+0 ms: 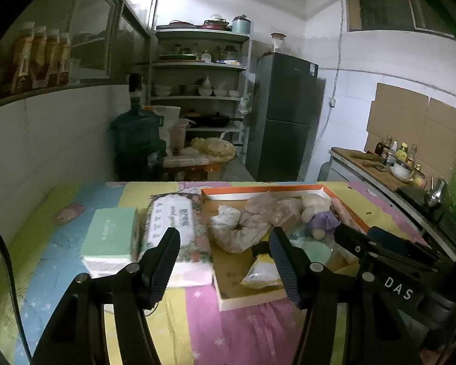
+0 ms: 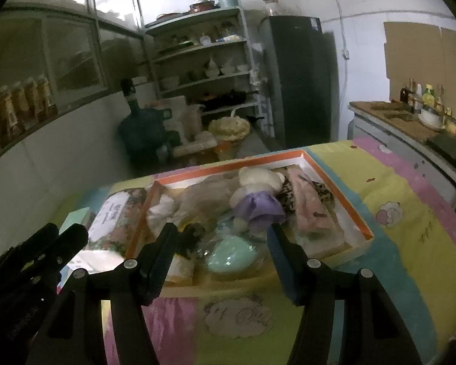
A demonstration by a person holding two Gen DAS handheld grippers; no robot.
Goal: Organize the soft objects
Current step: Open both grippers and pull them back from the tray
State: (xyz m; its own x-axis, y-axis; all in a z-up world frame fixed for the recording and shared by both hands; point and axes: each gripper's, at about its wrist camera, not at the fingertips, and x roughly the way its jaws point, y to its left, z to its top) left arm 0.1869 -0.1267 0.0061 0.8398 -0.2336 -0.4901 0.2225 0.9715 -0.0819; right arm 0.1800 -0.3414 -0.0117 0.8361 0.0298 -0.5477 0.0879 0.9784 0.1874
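Both tools hover released over the patterned worktop (image 1: 252,328).
Left tool (image 1: 225,237) and right tool (image 2: 222,231) grip nothing; soft toys lie in the orange-rimmed box (image 2: 343,200). "DAS" shows on the right tool's body.

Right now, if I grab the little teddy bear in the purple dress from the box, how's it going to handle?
The teddy bear looks plush, so it should squash under the pads and probably weighs little. Its limbs and purple dress would likely flop, so grip the body. It lies against other soft things in the orange-rimmed box, so lifting may drag a neighbour along.
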